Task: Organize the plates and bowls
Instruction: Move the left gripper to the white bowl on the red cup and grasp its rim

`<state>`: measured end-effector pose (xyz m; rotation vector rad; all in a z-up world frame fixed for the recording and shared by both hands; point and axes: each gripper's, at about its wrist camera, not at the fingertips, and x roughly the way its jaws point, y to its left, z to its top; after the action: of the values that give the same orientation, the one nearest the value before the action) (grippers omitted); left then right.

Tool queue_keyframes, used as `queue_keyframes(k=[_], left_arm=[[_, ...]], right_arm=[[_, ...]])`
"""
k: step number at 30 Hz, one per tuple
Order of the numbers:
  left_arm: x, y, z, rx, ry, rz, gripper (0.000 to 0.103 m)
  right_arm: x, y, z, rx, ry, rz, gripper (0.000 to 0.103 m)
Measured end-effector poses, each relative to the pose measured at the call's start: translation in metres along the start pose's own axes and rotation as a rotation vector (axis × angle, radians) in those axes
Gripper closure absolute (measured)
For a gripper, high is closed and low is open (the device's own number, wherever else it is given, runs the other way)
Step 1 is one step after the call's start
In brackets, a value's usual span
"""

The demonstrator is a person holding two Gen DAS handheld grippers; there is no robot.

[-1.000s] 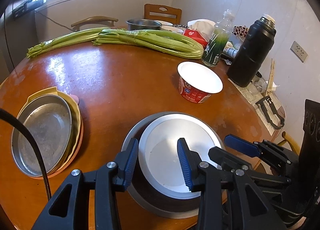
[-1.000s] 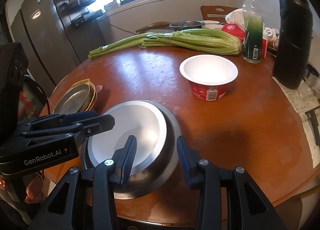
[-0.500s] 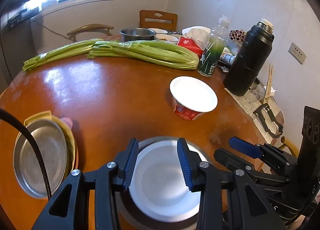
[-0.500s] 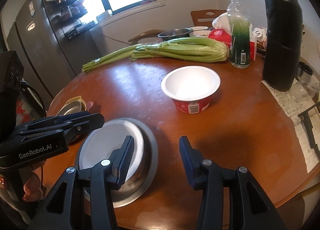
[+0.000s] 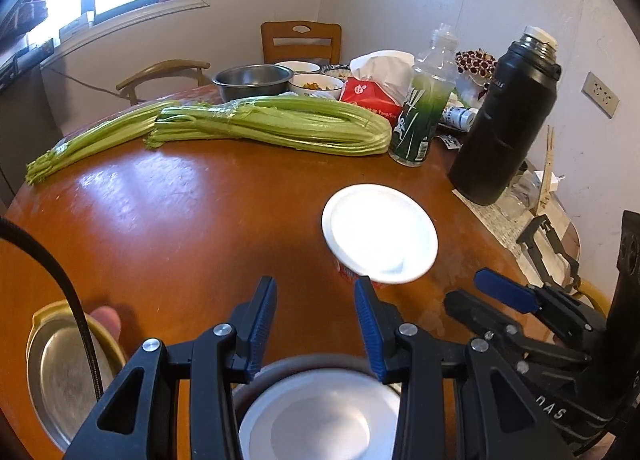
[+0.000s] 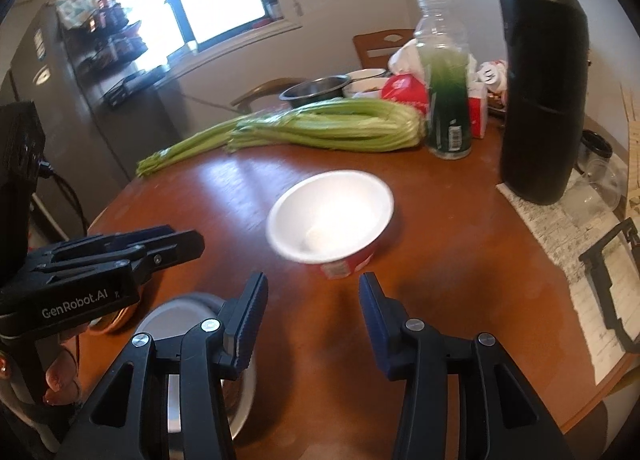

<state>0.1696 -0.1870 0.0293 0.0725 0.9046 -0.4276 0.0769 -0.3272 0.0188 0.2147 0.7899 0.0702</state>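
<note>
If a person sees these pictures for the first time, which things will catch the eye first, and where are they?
First comes the white paper bowl with its red side, standing alone in the middle of the round wooden table, just ahead of the open right hand-held gripper. Behind it, long green celery lies across the far side, and a tall black thermos stands at the right.

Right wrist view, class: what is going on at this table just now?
A person holds two grippers over a round wooden table. The right gripper, fingers open and empty, points at a red-and-white paper bowl. The left gripper, also open, hovers above a white plate in a metal dish. Nothing is gripped.
</note>
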Motion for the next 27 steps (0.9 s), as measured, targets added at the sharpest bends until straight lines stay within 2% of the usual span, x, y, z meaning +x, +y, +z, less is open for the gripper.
queue_keyframes(k=[8, 15, 22, 27], left_arm=[[0.035, -0.007, 0.023, 0.008, 0.046, 0.027, 0.063], [0.062, -0.008, 0.031, 0.003, 0.088, 0.035, 0.063], [0.083, -0.005, 0.032, -0.01, 0.138, 0.009, 0.063], [0.086, 0.001, 0.033, -0.032, 0.141, -0.016, 0.063]], right_arm=[[0.024, -0.031, 0.019, 0.068, 0.015, -0.063, 0.054], [0.051, -0.041, 0.028, 0.082, 0.059, -0.09, 0.054], [0.076, -0.041, 0.03, 0.065, 0.102, -0.082, 0.054], [0.087, -0.031, 0.033, 0.014, 0.119, -0.061, 0.054]])
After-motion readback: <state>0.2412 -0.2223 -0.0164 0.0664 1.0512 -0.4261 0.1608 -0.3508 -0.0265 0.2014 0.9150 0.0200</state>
